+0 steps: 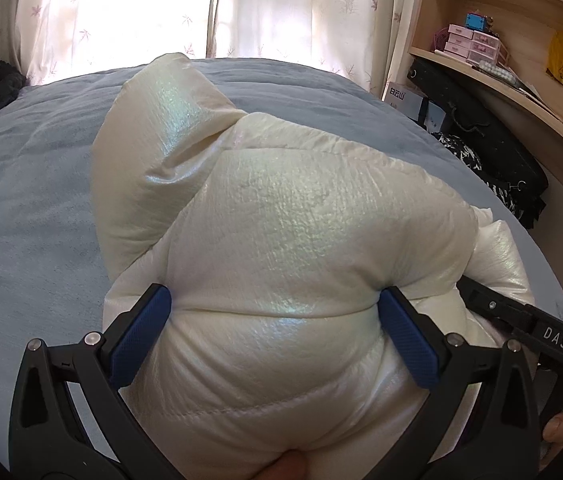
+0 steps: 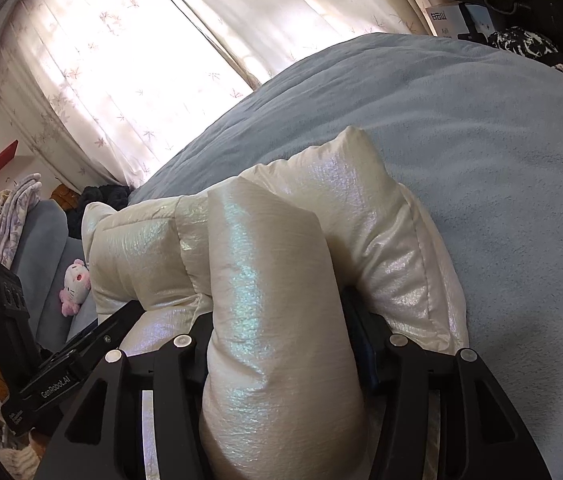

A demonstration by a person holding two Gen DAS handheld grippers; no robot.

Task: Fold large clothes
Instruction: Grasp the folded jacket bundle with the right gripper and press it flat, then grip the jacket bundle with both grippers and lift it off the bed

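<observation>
Left gripper (image 1: 277, 296): I've got its jaws spread very wide around a fat quilted bulge of the cream puffer jacket (image 1: 281, 220). Both blue pads (image 1: 141, 336) are sunk into the padding, and the fabric swells out past them on either side, so I read it as clamped on the jacket. Right gripper (image 2: 277, 332): jaws partly closed around a rolled, sleeve-like section of the same jacket. The roll fills the gap and runs up between the fingers. The pads are mostly buried in fabric, with only a sliver of blue showing on the right side, but it looks gripped. The jacket is bunched into a thick bundle on the pale blue blanket (image 1: 21, 200) covering the bed, at the near edge by me, with one puffy corner sticking up toward the curtain (image 1: 121, 8). The two grippers sit close, side by side; each wrist view catches the other tool's black body at the frame edge. A fingertip (image 1: 289, 466) shows at the bottom of the left view, touching the jacket's underside. Also there: a wooden shelf unit (image 1: 501, 40) with small boxes to the right of the bed, and a pink plush toy (image 2: 75, 286) on a blue seat to the left.
</observation>
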